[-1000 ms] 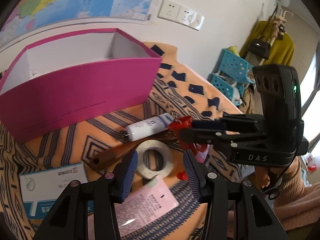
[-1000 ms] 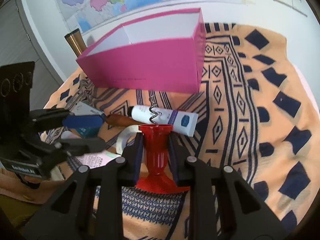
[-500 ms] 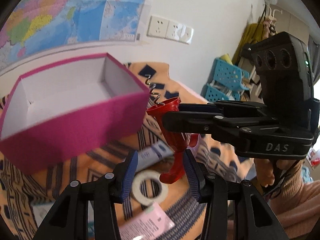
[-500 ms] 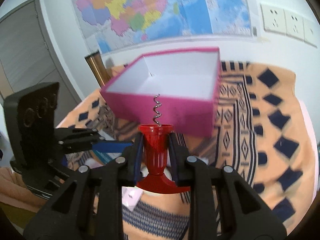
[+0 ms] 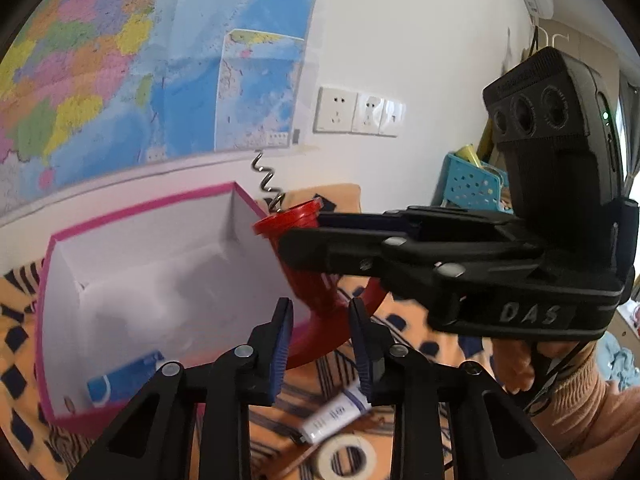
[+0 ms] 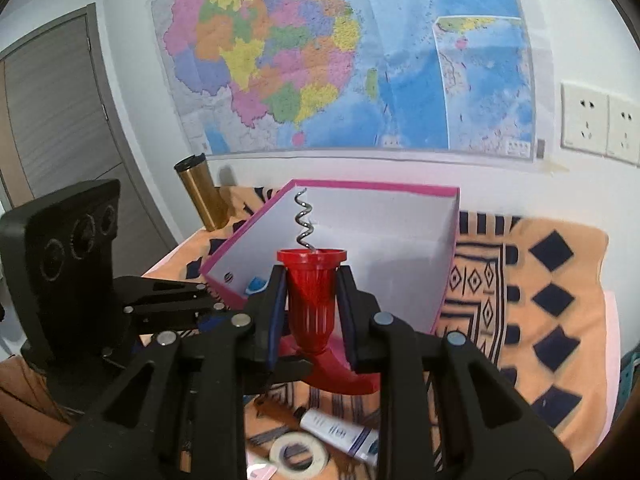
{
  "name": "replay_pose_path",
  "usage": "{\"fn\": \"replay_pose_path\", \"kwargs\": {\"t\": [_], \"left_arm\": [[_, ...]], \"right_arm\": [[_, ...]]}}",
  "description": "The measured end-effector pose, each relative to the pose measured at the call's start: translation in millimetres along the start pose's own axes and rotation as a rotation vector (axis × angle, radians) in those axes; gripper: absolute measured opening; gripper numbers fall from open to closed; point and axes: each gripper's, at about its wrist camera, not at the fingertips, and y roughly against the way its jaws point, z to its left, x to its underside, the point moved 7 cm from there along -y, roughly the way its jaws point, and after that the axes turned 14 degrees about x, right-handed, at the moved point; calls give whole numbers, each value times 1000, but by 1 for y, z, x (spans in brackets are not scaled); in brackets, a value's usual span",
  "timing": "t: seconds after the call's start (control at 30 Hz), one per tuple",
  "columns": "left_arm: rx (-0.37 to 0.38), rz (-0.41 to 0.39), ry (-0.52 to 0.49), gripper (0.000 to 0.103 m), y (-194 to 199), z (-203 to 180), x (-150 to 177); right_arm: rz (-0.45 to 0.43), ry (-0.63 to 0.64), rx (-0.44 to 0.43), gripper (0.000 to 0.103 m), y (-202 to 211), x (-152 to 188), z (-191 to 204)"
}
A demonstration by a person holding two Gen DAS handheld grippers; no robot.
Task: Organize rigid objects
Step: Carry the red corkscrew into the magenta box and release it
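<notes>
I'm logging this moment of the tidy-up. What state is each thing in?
Red corkscrew: lifted, clamped in right gripper, spiral pointing at the box.
Left gripper: shut, jaws just closed, nothing between them.
Pink box: open-topped, blue-and-white item inside.
White tube: lying on the patterned cloth.
Tape roll: flat on the cloth.

Red plastic corkscrew [image 6: 312, 304]: you see one
Pink cardboard box [image 6: 446, 280]: one
White squeeze tube [image 6: 340, 434]: one
White tape roll [image 6: 298, 454]: one

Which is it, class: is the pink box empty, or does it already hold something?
Not empty. A blue and white carton lies in a corner of the pink box; the rest shows bare white floor.
</notes>
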Motion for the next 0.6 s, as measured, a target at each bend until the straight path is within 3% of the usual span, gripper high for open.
{"fn": "replay_pose_path", "kwargs": {"t": [0.3, 0.6], "left_arm": [[-28, 40, 28, 22, -31, 45, -16], [-26, 125, 72, 22, -68, 71, -8]], "right_arm": [[48, -27, 26, 27, -48, -16, -21], [178, -55, 63, 27, -108, 0, -40]]}}
